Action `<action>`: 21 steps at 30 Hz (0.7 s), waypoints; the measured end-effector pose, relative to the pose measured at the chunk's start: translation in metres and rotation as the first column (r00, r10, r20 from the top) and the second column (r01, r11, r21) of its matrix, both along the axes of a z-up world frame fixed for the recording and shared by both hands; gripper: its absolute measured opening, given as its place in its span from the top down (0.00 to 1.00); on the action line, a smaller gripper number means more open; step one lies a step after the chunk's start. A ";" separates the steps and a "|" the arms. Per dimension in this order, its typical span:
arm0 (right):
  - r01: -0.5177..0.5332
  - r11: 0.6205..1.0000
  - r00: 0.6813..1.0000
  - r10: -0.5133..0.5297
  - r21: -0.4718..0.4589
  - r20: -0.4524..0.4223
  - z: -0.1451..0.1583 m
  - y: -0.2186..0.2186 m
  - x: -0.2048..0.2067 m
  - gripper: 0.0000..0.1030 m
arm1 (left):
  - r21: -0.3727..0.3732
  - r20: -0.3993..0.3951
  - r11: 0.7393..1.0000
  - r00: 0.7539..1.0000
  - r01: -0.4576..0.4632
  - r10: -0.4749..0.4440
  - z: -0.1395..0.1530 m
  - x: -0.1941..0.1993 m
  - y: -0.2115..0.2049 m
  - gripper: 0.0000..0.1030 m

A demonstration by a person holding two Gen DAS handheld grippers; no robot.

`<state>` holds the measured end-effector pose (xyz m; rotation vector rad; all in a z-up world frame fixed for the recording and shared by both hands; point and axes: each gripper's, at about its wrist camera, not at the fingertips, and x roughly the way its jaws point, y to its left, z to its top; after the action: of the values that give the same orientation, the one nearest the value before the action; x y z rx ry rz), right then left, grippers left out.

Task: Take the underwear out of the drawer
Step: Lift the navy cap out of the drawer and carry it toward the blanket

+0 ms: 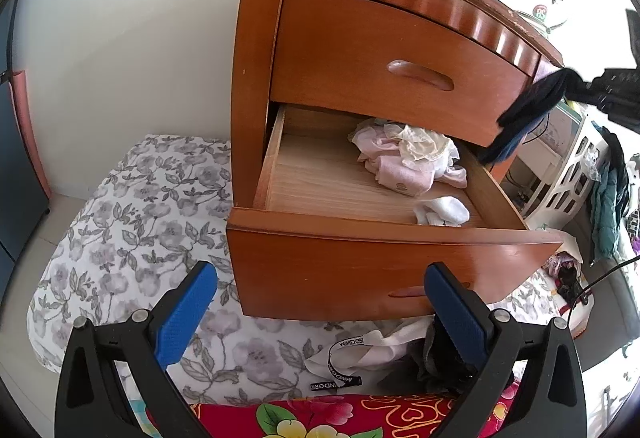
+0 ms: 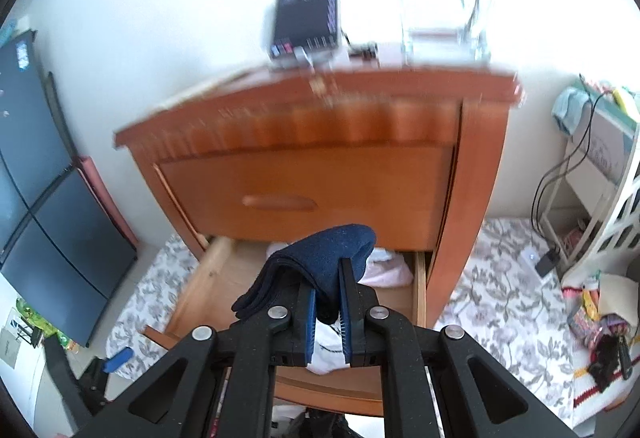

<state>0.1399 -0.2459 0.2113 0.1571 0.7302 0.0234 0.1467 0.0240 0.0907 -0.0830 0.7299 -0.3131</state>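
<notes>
White walls are backing a wooden nightstand (image 1: 360, 49) that is standing on a floral sheet (image 1: 132, 222), its lower drawer (image 1: 384, 270) hanging pulled out.

Up at the right of the left wrist view, the right hand-held gripper (image 2: 328, 298) is clamping a folded dark blue piece of underwear (image 2: 320, 262) between its blue pads and holding it above the open drawer, clear of the drawer's contents. Inside the drawer, pale pink and cream garments (image 1: 408, 157) are lying toward the far right, with a small white piece (image 1: 440, 211) sitting nearer the front. The left hand-held gripper (image 1: 320, 306) is hovering released, jaws spread wide, just in front of the drawer's front panel and gripping nothing. On the nightstand's top a dark phone (image 2: 306, 5) is leaning against the wall.
</notes>
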 end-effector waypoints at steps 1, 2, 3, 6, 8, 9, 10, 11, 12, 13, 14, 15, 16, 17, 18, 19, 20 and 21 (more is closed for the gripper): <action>-0.003 1.000 1.000 0.003 0.000 0.018 0.006 0.001 -0.005 0.90 | 0.001 0.002 1.000 1.000 0.002 -0.002 0.001 -0.001 0.000 0.00; -0.007 1.000 0.999 0.007 0.001 0.043 0.014 0.003 -0.010 0.90 | 0.002 0.003 1.000 1.000 0.003 -0.003 0.001 -0.002 -0.001 0.00; -0.011 1.000 0.998 0.011 0.002 0.062 0.021 0.004 -0.016 0.90 | 0.003 0.005 1.000 1.000 0.004 -0.004 0.002 -0.002 -0.001 0.00; -0.020 1.000 0.993 0.019 0.008 0.115 0.039 0.007 -0.030 0.90 | 0.005 0.013 1.000 1.000 0.007 -0.007 0.005 -0.005 -0.001 0.00; -0.032 0.999 0.987 0.030 0.007 0.155 0.050 0.009 -0.041 0.90 | 0.007 0.018 1.000 1.000 0.008 -0.008 0.007 -0.006 -0.002 0.00; -0.037 0.999 0.985 0.035 0.005 0.168 0.054 0.009 -0.046 0.90 | 0.008 0.020 1.000 1.000 0.008 -0.009 0.008 -0.007 -0.002 0.00; -0.037 0.999 0.983 0.036 0.004 0.179 0.058 0.010 -0.051 0.90 | 0.009 0.022 1.000 1.000 0.009 -0.009 0.009 -0.008 -0.003 0.00; -0.038 0.999 0.982 0.036 0.004 0.187 0.060 0.010 -0.055 0.90 | 0.010 0.024 1.000 1.000 0.009 -0.009 0.010 -0.009 -0.003 0.00; -0.038 0.999 0.980 0.037 0.004 0.198 0.063 0.010 -0.062 0.90 | 0.010 0.026 1.000 1.000 0.009 -0.009 0.010 -0.010 -0.003 0.00; -0.039 0.999 0.978 0.037 0.004 0.205 0.065 0.010 -0.066 0.90 | 0.010 0.027 1.000 1.000 0.010 -0.010 0.011 -0.010 -0.003 0.00; -0.041 0.999 0.976 0.039 0.006 0.213 0.068 0.010 -0.071 0.90 | 0.011 0.029 1.000 1.000 0.011 -0.011 0.012 -0.011 -0.004 0.00; -0.043 0.999 0.974 0.040 0.009 0.221 0.070 0.011 -0.076 0.90 | 0.013 0.031 1.000 0.999 0.012 -0.012 0.012 -0.012 -0.005 0.00; -0.049 0.999 0.973 0.045 0.009 0.228 0.072 0.011 -0.081 0.90 | 0.014 0.033 1.000 0.999 0.013 -0.014 0.013 -0.012 -0.006 0.00; -0.048 0.999 0.971 0.045 0.008 0.235 0.074 0.010 -0.087 0.90 | 0.015 0.035 1.000 0.999 0.016 -0.016 0.014 -0.013 -0.006 0.00; -0.046 0.999 0.969 0.044 0.006 0.243 0.076 0.010 -0.091 0.90 | 0.016 0.036 1.000 0.999 0.017 -0.018 0.015 -0.014 -0.007 0.00; -0.046 0.999 0.967 0.044 0.003 0.251 0.078 0.010 -0.097 0.90 | 0.017 0.038 1.000 0.999 0.019 -0.019 0.015 -0.014 -0.008 0.00; -0.046 0.999 0.965 0.044 0.002 0.257 0.079 0.009 -0.101 0.90 | 0.019 0.040 1.000 0.999 0.021 -0.022 0.016 -0.015 -0.009 0.00; -0.045 0.999 0.964 0.043 0.002 0.263 0.080 0.008 -0.105 0.90 | 0.020 0.041 1.000 0.999 0.023 -0.023 0.016 -0.016 -0.009 0.00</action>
<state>0.0345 -0.2377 0.2915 0.1425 0.4682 0.0878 0.1308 0.0147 0.1071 -0.0497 0.6930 -0.3289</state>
